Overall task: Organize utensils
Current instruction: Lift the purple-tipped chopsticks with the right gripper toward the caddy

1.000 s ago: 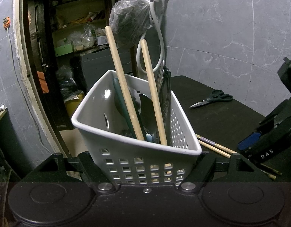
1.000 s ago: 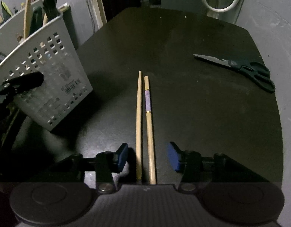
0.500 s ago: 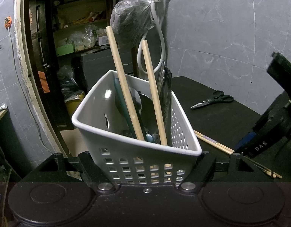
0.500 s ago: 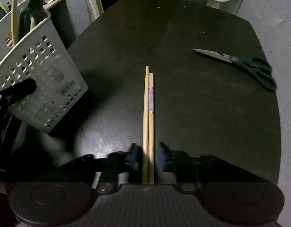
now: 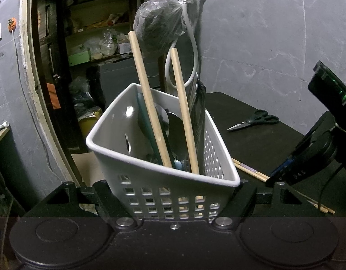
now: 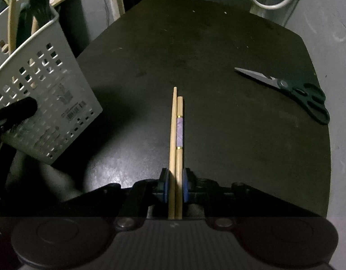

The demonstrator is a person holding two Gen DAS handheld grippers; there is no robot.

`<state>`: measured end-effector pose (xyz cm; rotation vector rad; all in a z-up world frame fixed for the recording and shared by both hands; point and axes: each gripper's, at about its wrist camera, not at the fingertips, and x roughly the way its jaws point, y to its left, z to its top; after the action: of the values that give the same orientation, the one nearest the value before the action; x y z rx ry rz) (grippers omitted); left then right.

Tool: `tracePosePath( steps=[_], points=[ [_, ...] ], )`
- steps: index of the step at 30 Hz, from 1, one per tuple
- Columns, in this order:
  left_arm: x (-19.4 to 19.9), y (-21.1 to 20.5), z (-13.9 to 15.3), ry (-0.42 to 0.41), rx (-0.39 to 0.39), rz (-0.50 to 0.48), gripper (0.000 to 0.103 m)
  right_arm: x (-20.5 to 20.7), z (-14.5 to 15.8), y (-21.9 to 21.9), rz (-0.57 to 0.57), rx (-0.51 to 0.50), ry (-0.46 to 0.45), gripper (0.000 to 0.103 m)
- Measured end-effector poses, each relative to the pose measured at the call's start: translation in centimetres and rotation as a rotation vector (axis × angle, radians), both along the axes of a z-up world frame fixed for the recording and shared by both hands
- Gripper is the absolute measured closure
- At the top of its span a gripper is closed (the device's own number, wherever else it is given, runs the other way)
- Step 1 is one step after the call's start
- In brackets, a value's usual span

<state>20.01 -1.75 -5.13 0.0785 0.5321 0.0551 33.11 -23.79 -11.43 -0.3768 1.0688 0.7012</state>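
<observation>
My left gripper (image 5: 173, 191) is shut on the white perforated basket (image 5: 109, 148), one finger on each side wall. The basket is held tilted at the table's left edge (image 6: 49, 94). Two wooden handles (image 5: 148, 103), a dark ladle and other utensils stand in it. A pair of wooden chopsticks (image 6: 176, 135), one with a purple band, lies on the black table (image 6: 195, 45). My right gripper (image 6: 174, 184) points down at their near ends. Its jaws are closing and the blue pads (image 6: 163, 185) touch the chopsticks on both sides. The left wrist view shows the chopsticks (image 5: 249, 169) under that gripper.
Dark-handled scissors (image 6: 292, 90) lie at the table's right, blades pointing left. A grey marbled wall stands behind, with a tap, a white hose (image 5: 193, 45) and a hanging plastic bag (image 5: 159, 27). A dark doorway with cluttered shelves (image 5: 94, 45) opens at the left.
The right gripper's jaws have come together from wide apart onto the two chopsticks, which now lie pressed side by side. The left gripper and the basket have not moved.
</observation>
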Motion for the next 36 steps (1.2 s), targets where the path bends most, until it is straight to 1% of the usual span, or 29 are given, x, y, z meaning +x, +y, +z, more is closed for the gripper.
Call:
tracePosePath(
  steps=[5, 20, 30, 36],
  points=[
    [0.0, 0.0, 0.0, 0.001, 0.003, -0.002, 0.025, 0.0, -0.2, -1.7, -0.026, 0.089, 0.017, 0.09],
    [0.0, 0.0, 0.0, 0.001, 0.001, -0.001, 0.025, -0.2, 0.1, -3.2, -0.047, 0.174, 0.028, 0.09],
    [0.0, -0.1, 0.0, 0.001, 0.002, -0.001, 0.025, -0.5, 0.5, -5.1, -0.083, 0.325, 0.023, 0.089],
    [0.0, -0.1, 0.1, 0.001, 0.002, -0.001, 0.025, -0.5, 0.4, -5.5, -0.094, 0.37, 0.02, 0.089]
  ],
)
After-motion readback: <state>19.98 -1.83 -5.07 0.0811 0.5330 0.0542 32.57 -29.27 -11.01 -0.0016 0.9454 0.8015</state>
